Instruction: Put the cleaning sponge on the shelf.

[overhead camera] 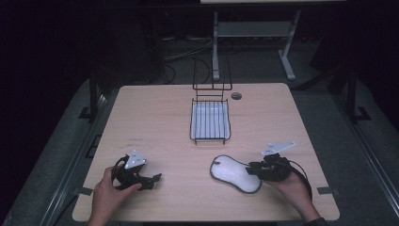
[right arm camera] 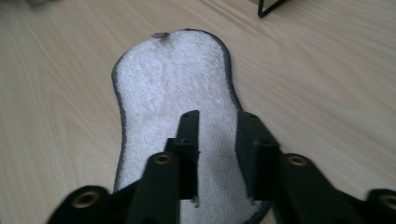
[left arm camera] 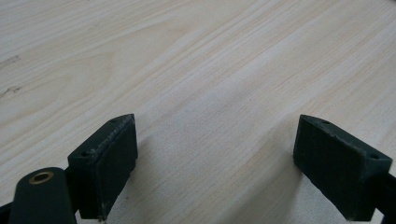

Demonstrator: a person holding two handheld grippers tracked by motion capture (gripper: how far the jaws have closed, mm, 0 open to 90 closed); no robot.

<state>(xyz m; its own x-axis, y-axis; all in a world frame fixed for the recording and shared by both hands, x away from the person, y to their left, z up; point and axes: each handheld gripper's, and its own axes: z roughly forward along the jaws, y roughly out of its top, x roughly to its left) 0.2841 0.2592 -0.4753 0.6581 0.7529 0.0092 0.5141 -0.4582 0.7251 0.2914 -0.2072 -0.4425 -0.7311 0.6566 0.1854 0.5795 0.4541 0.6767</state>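
Wooden table (overhead camera: pixel 160 122), right gripper (right arm camera: pixel 217 128) over white pad (right arm camera: pixel 173 84)

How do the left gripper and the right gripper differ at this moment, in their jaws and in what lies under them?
The left gripper has its jaws spread wide, while the right gripper has its jaws drawn close, with a narrow gap. The left gripper is over bare wooden table; the right gripper is over the near end of the white pad. Whether the right gripper pinches the pad is unclear. Both are black, hand-held and low at the table's near edge.
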